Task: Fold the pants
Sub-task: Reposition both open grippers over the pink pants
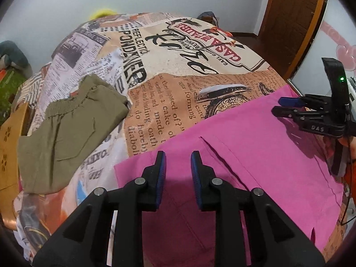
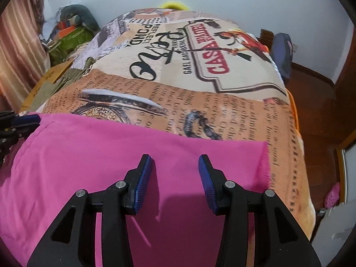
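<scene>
Pink pants [image 1: 255,146] lie spread flat on the near part of a bed covered with a newspaper-print cover [image 1: 178,51]. My left gripper [image 1: 178,155] hovers over the pants' left part, open, with only cloth beneath the gap. Over the right part, close to a hem edge [image 2: 264,162], my right gripper [image 2: 174,156] is also open and holds nothing. Each gripper shows in the other's view: the right gripper [image 1: 280,106] at the pants' far right corner, the left gripper [image 2: 31,119] at the left edge.
Folded olive pants [image 1: 66,129] rest on the bed's left side, beside a cardboard box [image 1: 9,146]. A wooden door [image 1: 296,22] stands to the right. Pink clogs [image 2: 332,195] sit on the floor past the bed's right edge. Cushions and clutter [image 2: 71,22] pile up at far left.
</scene>
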`<state>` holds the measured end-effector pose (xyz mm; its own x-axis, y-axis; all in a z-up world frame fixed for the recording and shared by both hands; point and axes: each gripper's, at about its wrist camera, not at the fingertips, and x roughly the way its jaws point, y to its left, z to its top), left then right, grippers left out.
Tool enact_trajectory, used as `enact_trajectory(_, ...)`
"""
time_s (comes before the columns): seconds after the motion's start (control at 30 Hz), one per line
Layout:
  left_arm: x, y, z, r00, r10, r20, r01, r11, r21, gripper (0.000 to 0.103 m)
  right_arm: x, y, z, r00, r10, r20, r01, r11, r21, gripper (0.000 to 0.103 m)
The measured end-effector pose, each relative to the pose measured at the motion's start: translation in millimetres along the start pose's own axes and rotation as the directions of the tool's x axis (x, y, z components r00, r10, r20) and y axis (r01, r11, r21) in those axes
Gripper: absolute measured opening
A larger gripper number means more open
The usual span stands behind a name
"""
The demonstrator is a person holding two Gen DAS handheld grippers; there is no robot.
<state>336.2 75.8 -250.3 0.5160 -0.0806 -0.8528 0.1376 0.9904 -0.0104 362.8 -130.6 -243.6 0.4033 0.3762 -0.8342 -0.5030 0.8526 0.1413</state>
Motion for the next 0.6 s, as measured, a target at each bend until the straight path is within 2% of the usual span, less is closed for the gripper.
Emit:
enact_trajectory(0.17,-24.3,2.0,-3.2,1.000,0.018,0.021,-0.018,1.000,-0.017,0.023,-31.4,4.8,0.5,0.999,-0.009,0.038,0.009,1.000,-0.012,0.040)
enact_trajectory(0.33,-66.7,4.8,-7.0,0.996,0.048,0.077,-0.044,0.998,-0.044,0.025,-81.6,20.1,0.2,0.992,-0.023,0.121,0.029,0.998,-0.047,0.040)
enact_trajectory(0.47,-105.8,4.4,-13.0,0.988,0.072,0.140,-0.063,0.996,-0.069,0.034,-121.3,37.0,-4.1,0.983,-0.021,0.184,0.036,0.996,-0.079,0.040)
enact_trajectory(0.6,-145.5,2.1,-24.9,0.975,0.098,0.198,-0.082,0.993,-0.090,0.040,-153.4,52.4,-12.0,0.971,-0.007,0.238,0.031,0.995,-0.098,0.040)
